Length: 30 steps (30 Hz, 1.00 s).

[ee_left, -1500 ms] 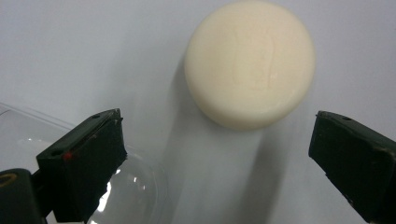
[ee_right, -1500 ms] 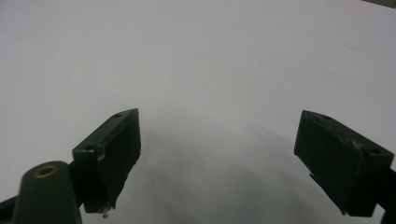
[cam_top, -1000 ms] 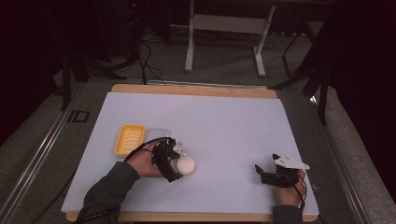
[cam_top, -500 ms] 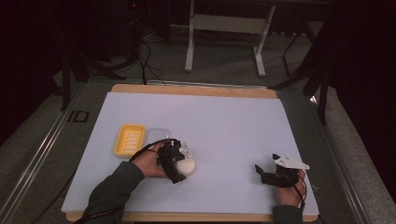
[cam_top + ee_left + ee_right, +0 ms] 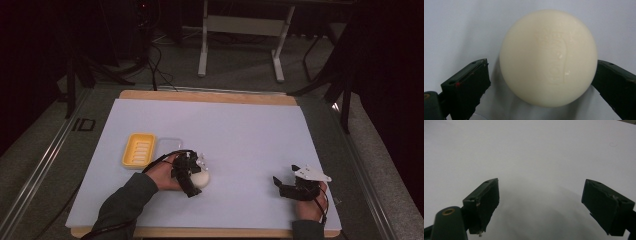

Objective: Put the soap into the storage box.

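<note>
**Cream soap bar sits between spread jaws near the yellow dish**

Black jaws of the left gripper (image 5: 541,82) stand wide on either side of the round cream soap bar (image 5: 548,58); they have just been opening, and a gap shows at the left jaw while the right one sits at the bar's edge, so the soap looks released rather than squeezed. It rests on the white sheet of the tabletop (image 5: 240,130), embossed face up, which suggests it was set there flat so it would not roll. Seen from above, the bar (image 5: 202,178) lies just right of the left hand, near the yellow soap dish (image 5: 138,149) and the clear lid (image 5: 168,145) beside it, likely its destination. Well apart at the sheet's right edge, the right gripper (image 5: 283,186) waits with jaws wide and nothing between them, seemingly parked out of the way.
</note>
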Motion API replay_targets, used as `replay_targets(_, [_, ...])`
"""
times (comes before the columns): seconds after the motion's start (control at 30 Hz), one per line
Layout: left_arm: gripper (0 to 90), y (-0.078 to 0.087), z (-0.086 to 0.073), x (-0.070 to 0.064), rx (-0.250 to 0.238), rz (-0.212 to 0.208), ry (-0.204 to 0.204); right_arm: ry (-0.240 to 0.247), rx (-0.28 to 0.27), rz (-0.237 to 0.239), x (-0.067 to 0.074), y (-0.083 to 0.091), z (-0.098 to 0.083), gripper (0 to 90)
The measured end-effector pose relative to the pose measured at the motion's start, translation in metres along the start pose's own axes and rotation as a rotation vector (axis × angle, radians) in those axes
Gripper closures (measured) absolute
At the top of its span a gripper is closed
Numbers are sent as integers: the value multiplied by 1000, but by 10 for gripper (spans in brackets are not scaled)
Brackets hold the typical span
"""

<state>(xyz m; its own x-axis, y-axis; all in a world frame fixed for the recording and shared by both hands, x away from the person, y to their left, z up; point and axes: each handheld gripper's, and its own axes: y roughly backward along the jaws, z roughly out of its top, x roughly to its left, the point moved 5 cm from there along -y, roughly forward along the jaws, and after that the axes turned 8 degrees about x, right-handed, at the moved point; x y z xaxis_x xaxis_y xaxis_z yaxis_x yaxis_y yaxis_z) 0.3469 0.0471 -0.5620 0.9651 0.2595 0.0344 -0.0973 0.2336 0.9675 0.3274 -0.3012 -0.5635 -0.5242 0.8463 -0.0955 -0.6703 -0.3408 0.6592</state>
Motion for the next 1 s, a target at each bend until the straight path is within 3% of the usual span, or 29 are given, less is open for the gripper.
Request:
replay_targets(0.27, [41, -3, 4, 1, 13, -13, -3, 1, 0, 0, 0, 0, 0, 145])
replay_targets(0.53, [142, 0, 10, 3, 29, -27, -14, 2, 0, 0, 0, 0, 0, 145])
replay_targets(1.0, [165, 0, 19, 2, 110, -34, -61, 3, 0, 2, 0, 0, 0, 145])
